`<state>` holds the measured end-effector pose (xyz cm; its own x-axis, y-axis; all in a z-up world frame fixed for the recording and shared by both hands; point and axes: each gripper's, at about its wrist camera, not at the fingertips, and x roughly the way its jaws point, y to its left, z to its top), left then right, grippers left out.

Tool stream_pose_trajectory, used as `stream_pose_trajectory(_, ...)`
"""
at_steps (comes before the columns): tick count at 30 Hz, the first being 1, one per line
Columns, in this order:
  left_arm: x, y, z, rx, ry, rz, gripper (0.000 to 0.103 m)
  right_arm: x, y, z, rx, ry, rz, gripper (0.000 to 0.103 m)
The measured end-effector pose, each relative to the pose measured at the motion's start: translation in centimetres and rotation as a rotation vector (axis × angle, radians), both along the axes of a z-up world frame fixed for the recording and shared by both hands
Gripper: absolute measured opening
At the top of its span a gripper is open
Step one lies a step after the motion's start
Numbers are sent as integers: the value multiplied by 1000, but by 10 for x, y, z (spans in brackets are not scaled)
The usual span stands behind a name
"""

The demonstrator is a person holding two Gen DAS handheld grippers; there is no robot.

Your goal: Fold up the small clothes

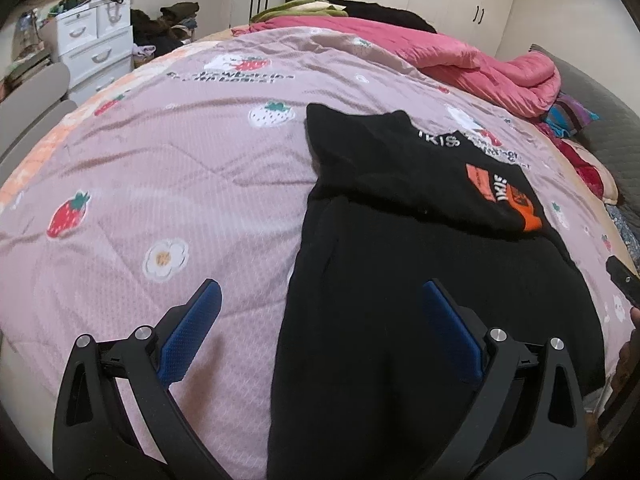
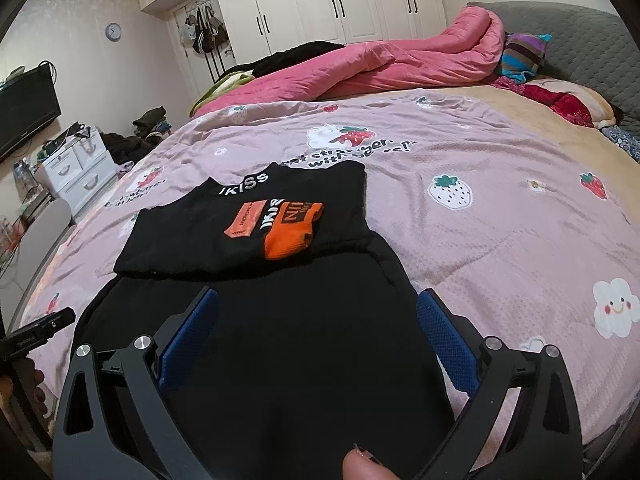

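A black garment lies flat on the pink strawberry-print quilt, its far part folded back toward me. The folded part shows white "IKISS" lettering and an orange patch. My left gripper hovers open over the garment's left edge, one blue pad over the quilt, the other over black cloth. My right gripper hangs open above the garment's near half, nothing between its fingers. The right gripper's tip shows at the left wrist view's right edge.
A rumpled pink duvet and striped pillow lie at the bed's far side by a grey headboard. White drawers and a clothes pile stand left of the bed. A fingertip shows at the bottom.
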<state>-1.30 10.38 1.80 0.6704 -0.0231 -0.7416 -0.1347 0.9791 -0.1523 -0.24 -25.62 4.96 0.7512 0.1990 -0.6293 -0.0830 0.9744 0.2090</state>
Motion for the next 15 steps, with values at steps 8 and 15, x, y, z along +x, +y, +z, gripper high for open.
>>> stream_pose_trajectory(8,-14,6,-12,-35,20,-19,94,-19,-13,-9,4,30,-15,98)
stream_pose_trajectory(15,-25,2,-22,-10,46,-24,94,-34,-28,-20,13,63,-47,98)
